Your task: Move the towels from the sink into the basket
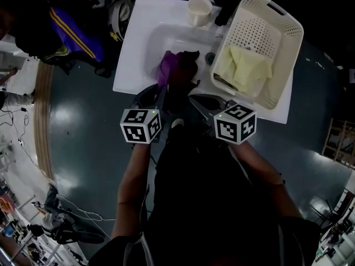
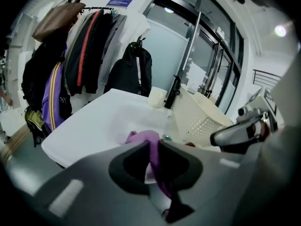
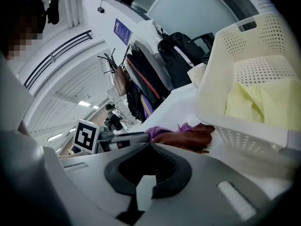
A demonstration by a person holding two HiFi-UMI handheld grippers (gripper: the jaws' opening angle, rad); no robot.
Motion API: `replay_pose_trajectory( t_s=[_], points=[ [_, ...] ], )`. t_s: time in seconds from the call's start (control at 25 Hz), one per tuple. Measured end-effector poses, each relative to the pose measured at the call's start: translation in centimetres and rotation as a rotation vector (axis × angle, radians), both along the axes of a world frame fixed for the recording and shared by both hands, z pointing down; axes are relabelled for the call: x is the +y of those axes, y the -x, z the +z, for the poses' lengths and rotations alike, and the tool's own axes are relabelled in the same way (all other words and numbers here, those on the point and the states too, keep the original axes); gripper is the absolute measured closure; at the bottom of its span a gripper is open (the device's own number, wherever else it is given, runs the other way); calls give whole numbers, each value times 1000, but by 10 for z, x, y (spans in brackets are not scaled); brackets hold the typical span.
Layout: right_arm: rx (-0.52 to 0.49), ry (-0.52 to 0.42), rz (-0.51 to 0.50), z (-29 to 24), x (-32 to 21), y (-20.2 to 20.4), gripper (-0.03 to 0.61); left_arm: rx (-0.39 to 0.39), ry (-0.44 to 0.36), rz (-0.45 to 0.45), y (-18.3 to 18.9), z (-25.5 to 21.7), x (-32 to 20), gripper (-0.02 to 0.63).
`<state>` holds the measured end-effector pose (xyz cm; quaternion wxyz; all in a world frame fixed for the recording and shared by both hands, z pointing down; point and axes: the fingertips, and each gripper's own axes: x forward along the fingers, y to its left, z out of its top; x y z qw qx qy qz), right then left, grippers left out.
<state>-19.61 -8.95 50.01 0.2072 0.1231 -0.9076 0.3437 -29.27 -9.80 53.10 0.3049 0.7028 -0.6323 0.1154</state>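
A crumpled purple towel (image 2: 141, 136), bunched against a dark brown towel (image 1: 187, 65) by the sink's (image 1: 161, 37) near edge, is pinched in the left gripper's (image 2: 154, 144) jaws. The right gripper's (image 3: 149, 145) jaws are pressed together, empty.

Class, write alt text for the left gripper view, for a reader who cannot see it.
The left gripper pinches a purple towel between its jaws at a white sink. A cream basket stands to the right, and coats hang behind on the left.

towels (image 1: 176, 66) in sink (image 1: 133, 43) | basket (image 1: 285, 49) right of them, one towel (image 1: 244, 65) inside | cup (image 1: 199, 10) behind
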Motion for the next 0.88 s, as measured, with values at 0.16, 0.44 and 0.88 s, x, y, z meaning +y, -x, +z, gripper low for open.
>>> replay_pose_trajectory(
  t_s=[0.16, 0.44, 0.88],
  points=[
    [-9, -6, 6, -3, -1, -2, 580, -6, -42, -17, 4, -13, -3, 560],
    [-24, -38, 10, -14, -4, -3, 580, -24, -109, -24, 7, -38, -11, 564],
    [-76, -123, 27, -48, -18, -9, 580, -64, -216, -6, 2, -89, -24, 563]
  ],
)
